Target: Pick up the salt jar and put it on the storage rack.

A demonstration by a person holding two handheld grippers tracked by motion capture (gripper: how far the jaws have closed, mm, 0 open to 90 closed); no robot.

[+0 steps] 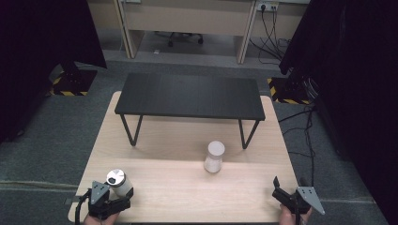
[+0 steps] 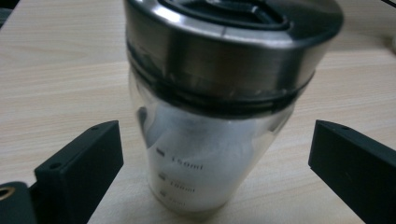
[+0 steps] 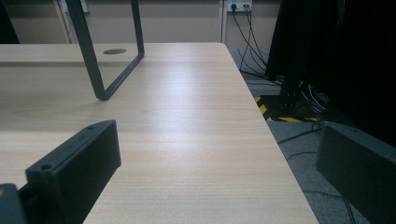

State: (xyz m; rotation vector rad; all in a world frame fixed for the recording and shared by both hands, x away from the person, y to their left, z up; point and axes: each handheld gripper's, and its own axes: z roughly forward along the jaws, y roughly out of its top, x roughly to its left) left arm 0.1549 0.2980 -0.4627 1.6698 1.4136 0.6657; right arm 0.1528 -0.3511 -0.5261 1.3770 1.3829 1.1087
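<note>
Pale wooden table (image 1: 187, 187) underneath everything, taken as the landmark. Black shelf (image 1: 190, 95) on thin metal legs standing on the table's far half. White cylindrical container (image 1: 214, 157) upright near the table's middle, just in front of the shelf's right leg.

Clear jar (image 2: 205, 154) upright at the table's near left corner: brushed steel lid with a black inner ring on top, see-through wall printed with millilitre marks, the 150 ml one readable, white powder inside up to about that mark.

Left gripper (image 2: 215, 154) at the same near left corner, jaws spread wide to either side of the jar, gaps visible, nothing clamped.

Right gripper (image 1: 280, 187) at the table's near right corner, jaws wide apart, holding nothing.
</note>
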